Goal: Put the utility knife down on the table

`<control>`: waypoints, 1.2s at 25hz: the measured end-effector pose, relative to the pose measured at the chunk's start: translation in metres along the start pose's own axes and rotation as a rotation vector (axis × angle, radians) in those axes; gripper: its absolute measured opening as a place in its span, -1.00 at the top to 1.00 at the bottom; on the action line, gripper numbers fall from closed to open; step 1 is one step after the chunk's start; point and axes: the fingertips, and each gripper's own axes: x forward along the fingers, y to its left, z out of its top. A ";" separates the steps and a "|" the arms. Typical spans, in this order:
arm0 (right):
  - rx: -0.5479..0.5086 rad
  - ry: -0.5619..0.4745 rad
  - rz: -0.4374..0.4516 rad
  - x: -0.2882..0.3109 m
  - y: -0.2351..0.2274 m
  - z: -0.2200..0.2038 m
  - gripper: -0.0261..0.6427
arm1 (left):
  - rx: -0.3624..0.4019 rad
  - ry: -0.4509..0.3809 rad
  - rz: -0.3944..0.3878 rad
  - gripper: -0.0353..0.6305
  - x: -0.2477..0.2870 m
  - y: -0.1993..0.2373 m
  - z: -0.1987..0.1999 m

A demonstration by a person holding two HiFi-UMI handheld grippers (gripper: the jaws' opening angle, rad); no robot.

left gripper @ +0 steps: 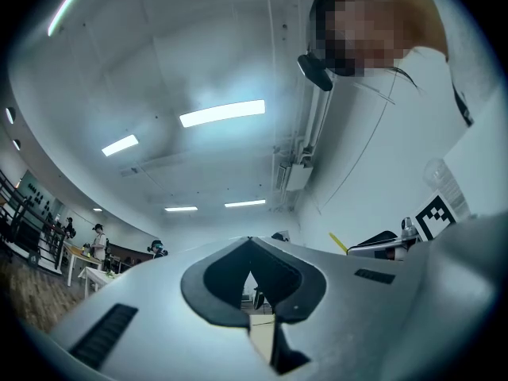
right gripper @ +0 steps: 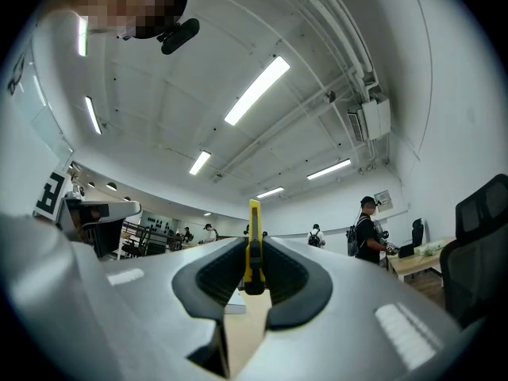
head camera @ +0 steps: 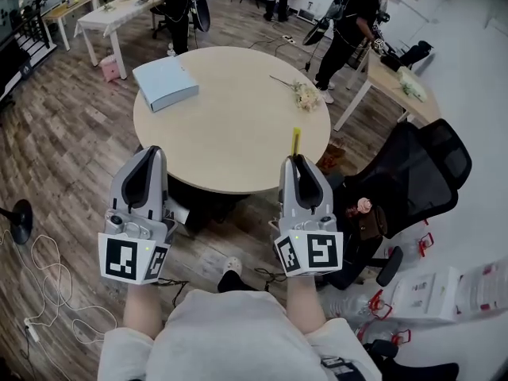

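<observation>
Right gripper [head camera: 295, 162]: fingers clamped on the utility knife [head camera: 296, 141], whose long axis projects forward past the fingertips, over the worktop's [head camera: 230, 133] near edge. Left gripper [head camera: 151, 153]: fingers closed, empty.

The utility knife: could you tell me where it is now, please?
The knife is clamped in the jaws of the right gripper, right of centre in the head view, its tip over the near edge of the table.

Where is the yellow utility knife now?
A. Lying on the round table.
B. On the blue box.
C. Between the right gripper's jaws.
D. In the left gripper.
C: the right gripper has its jaws closed on the utility knife.
</observation>
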 end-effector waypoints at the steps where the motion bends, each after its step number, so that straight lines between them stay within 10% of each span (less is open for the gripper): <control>1: 0.003 -0.002 0.003 0.008 -0.005 -0.001 0.70 | 0.004 0.000 0.004 0.87 0.008 0.001 -0.002; 30: 0.073 0.027 0.109 0.160 -0.103 -0.069 0.70 | 0.051 0.034 0.100 0.87 0.159 0.016 -0.077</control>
